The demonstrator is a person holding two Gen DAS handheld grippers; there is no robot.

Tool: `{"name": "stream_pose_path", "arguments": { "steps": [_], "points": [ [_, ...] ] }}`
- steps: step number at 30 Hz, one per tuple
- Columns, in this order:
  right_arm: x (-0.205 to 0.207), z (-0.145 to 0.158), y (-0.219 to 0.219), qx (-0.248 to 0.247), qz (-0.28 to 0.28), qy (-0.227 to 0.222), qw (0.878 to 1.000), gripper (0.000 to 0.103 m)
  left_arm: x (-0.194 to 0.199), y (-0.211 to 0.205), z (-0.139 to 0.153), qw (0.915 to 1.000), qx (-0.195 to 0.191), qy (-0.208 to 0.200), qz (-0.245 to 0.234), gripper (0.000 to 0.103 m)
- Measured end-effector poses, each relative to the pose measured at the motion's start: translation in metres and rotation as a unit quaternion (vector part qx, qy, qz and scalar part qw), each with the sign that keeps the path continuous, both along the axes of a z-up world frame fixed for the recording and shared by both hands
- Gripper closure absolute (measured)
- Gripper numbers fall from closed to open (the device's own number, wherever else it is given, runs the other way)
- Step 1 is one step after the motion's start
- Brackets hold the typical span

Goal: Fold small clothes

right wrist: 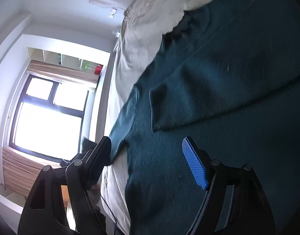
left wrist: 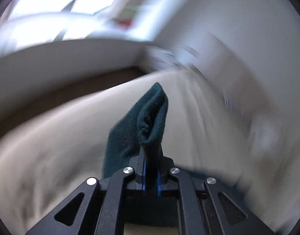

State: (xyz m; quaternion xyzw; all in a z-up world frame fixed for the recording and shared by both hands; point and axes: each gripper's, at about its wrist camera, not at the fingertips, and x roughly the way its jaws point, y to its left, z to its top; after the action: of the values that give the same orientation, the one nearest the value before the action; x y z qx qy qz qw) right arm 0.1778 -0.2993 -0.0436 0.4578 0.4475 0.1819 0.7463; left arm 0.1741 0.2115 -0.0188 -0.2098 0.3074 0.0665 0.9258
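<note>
A dark green knit garment (right wrist: 208,101) lies spread on a beige bed sheet (right wrist: 142,29), with one part folded over across its middle. My right gripper (right wrist: 148,148) is open and empty, its jaws wide apart just above the garment near its edge; one blue pad (right wrist: 195,164) shows. In the left wrist view my left gripper (left wrist: 151,168) is shut on a bunched edge of the dark green garment (left wrist: 150,117), holding it lifted above the sheet (left wrist: 52,146). That view is blurred by motion.
The bed edge runs beside a bright window (right wrist: 46,117) with a folded blind and a shelf with small items (right wrist: 87,66). A white wall and brown floor strip (left wrist: 62,90) lie beyond the bed. A pillow area (left wrist: 238,68) is at the right.
</note>
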Motion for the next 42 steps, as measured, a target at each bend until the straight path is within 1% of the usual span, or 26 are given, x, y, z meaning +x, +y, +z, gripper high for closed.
{"name": "stream_pose_path", "arguments": {
  "steps": [1, 2, 3, 4, 5, 6, 8, 11, 13, 15, 19, 20, 21, 22, 23, 24, 25, 27, 29, 31, 33, 34, 35, 40, 41, 42],
  "points": [
    [0.004, 0.0, -0.003, 0.004, -0.002, 0.001, 1.0, 0.028, 0.004, -0.039, 0.006, 0.9966, 0.068, 0.002, -0.047, 0.095],
    [0.008, -0.001, -0.005, 0.008, -0.002, 0.002, 1.0, 0.028, 0.005, -0.08, 0.008, 0.9867, 0.132, 0.003, -0.094, 0.095],
    [0.012, -0.002, -0.007, 0.017, 0.0, 0.005, 1.0, 0.028, 0.002, -0.117, 0.006, 0.9735, 0.186, -0.001, -0.133, 0.095],
    [0.017, -0.005, -0.007, 0.028, 0.003, 0.007, 1.0, 0.028, 0.0, -0.141, 0.004, 0.9636, 0.219, -0.005, -0.153, 0.095],
    [0.021, -0.007, -0.007, 0.037, 0.006, 0.011, 0.999, 0.028, -0.007, -0.169, -0.001, 0.9505, 0.257, -0.013, -0.175, 0.095],
    [0.025, -0.011, -0.005, 0.049, 0.01, 0.018, 0.999, 0.028, -0.01, -0.186, -0.005, 0.9415, 0.278, -0.017, -0.19, 0.095],
    [0.035, -0.017, -0.001, 0.076, 0.017, 0.024, 0.997, 0.028, -0.021, -0.217, -0.016, 0.9246, 0.314, -0.022, -0.215, 0.095],
    [0.051, -0.025, 0.012, 0.125, 0.037, 0.034, 0.991, 0.029, -0.032, -0.244, -0.029, 0.8996, 0.366, -0.031, -0.236, 0.095],
    [0.062, -0.023, 0.025, 0.141, 0.054, 0.029, 0.988, 0.034, -0.04, -0.252, -0.038, 0.8856, 0.394, -0.035, -0.243, 0.095],
    [0.074, -0.02, 0.037, 0.146, 0.07, 0.027, 0.986, 0.04, -0.043, -0.255, -0.042, 0.8765, 0.41, -0.035, -0.25, 0.095],
    [0.093, -0.01, 0.064, 0.139, 0.11, 0.023, 0.984, 0.043, -0.047, -0.266, -0.042, 0.8655, 0.428, -0.039, -0.258, 0.094],
    [0.098, -0.009, 0.07, 0.134, 0.122, 0.026, 0.983, 0.047, -0.049, -0.268, -0.043, 0.8618, 0.433, -0.04, -0.26, 0.094],
    [0.105, -0.009, 0.078, 0.123, 0.135, 0.034, 0.983, 0.057, -0.051, -0.27, -0.044, 0.8586, 0.438, -0.042, -0.263, 0.094],
    [0.109, -0.01, 0.083, 0.113, 0.143, 0.041, 0.982, 0.062, -0.051, -0.273, -0.045, 0.8571, 0.439, -0.045, -0.265, 0.094],
    [0.114, -0.01, 0.087, 0.102, 0.152, 0.047, 0.982, 0.072, -0.054, -0.271, -0.045, 0.8564, 0.44, -0.046, -0.266, 0.094],
    [0.118, -0.01, 0.09, 0.091, 0.159, 0.049, 0.982, 0.078, -0.056, -0.271, -0.044, 0.8558, 0.441, -0.046, -0.266, 0.094],
    [0.119, -0.009, 0.092, 0.084, 0.161, 0.047, 0.982, 0.081, -0.055, -0.271, -0.045, 0.8562, 0.44, -0.046, -0.266, 0.094],
    [0.121, -0.004, 0.091, 0.07, 0.159, 0.042, 0.984, 0.095, -0.056, -0.271, -0.044, 0.8581, 0.436, -0.047, -0.266, 0.091],
    [0.122, 0.001, 0.091, 0.051, 0.158, 0.037, 0.985, 0.096, -0.059, -0.275, -0.043, 0.8571, 0.437, -0.05, -0.268, 0.09],
    [0.119, 0.007, 0.09, 0.024, 0.159, 0.028, 0.987, 0.096, -0.061, -0.277, -0.041, 0.86, 0.429, -0.047, -0.272, 0.084],
    [0.119, 0.014, 0.085, 0.012, 0.144, 0.021, 0.989, 0.097, -0.064, -0.277, -0.036, 0.8674, 0.412, -0.048, -0.275, 0.063],
    [0.119, 0.018, 0.078, 0.004, 0.136, 0.015, 0.991, 0.097, -0.066, -0.276, -0.033, 0.8707, 0.403, -0.052, -0.277, 0.059],
    [0.119, 0.02, 0.072, -0.001, 0.128, 0.013, 0.992, 0.097, -0.067, -0.274, -0.028, 0.8775, 0.385, -0.055, -0.281, 0.055],
    [0.116, 0.025, 0.026, -0.019, 0.107, 0.014, 0.994, 0.097, -0.063, -0.245, -0.003, 0.9151, 0.274, -0.05, -0.292, 0.055],
    [0.117, 0.026, 0.019, -0.024, 0.104, 0.016, 0.994, 0.097, -0.057, -0.234, 0.003, 0.9249, 0.245, -0.044, -0.288, 0.056],
    [0.116, 0.026, 0.008, -0.034, 0.099, 0.018, 0.994, 0.097, -0.051, -0.222, 0.006, 0.9342, 0.217, -0.038, -0.281, 0.061]
  ]
}}
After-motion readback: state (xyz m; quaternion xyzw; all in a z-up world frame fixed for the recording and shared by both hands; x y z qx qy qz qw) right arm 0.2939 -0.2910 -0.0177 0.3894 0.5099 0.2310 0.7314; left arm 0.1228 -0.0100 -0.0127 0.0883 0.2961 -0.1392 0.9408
